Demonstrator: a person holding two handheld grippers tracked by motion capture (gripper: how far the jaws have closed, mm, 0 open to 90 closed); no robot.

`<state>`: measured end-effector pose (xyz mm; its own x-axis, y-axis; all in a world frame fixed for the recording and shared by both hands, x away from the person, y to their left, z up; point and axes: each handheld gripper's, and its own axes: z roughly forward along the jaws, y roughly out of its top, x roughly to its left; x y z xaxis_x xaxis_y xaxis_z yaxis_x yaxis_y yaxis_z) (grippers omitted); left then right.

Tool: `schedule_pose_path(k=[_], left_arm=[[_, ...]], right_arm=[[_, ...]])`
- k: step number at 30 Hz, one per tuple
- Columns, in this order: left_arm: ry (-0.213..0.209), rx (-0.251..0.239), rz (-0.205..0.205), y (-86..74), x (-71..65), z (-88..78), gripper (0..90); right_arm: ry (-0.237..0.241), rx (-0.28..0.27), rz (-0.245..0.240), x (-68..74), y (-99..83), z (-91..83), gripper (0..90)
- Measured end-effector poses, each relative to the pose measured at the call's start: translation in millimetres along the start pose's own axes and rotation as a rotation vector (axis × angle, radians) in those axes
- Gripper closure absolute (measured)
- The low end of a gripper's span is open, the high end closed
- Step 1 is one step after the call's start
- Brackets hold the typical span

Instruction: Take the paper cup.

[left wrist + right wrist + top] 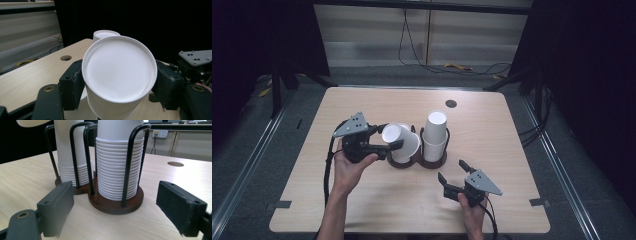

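White paper cup clamped over a two-ring wire holder

At the desk's (pixel 312 165) centre a dark wooden base carries a black wire cup holder (pixel 418 159) with two rings: the left ring holds a stack of ribbed white cups (pixel 72 173), the right ring a taller stack (pixel 435 134). At nine o'clock of the holder, the left gripper (pixel 384 140) points toward three o'clock, its fingers (pixel 72 85) clamped on the sides of a smooth white paper cup (pixel 399 139), tilted over the left stack with its round bottom facing the gripper. At five o'clock of the holder, the right gripper (pixel 453 172) rests low near the desk, aimed at eleven o'clock, its padded fingers (pixel 181 207) spread apart, holding nothing.
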<state>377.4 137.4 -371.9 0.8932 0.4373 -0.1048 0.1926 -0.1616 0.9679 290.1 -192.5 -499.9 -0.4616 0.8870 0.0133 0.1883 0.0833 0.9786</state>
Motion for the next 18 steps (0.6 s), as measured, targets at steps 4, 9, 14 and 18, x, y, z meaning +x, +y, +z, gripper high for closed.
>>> schedule_pose_path(k=[4,9,14,18], left_arm=[[-0.020,-0.004,-0.010,-6.5,-2.1,2.0,33.3],[-0.019,-0.008,0.000,-9.6,-6.9,0.7,33.3],[-0.029,-0.002,0.004,-15.2,-10.4,-1.8,33.3],[-0.027,0.011,0.002,-24.3,-12.3,-1.9,33.3]], right_arm=[[-0.001,-0.001,0.003,-0.4,0.1,0.3,13.6],[0.019,0.008,0.011,-0.7,0.5,1.4,13.2],[0.072,0.027,0.018,3.0,1.3,2.6,12.8],[0.173,0.011,0.038,11.2,4.1,1.8,12.8]])
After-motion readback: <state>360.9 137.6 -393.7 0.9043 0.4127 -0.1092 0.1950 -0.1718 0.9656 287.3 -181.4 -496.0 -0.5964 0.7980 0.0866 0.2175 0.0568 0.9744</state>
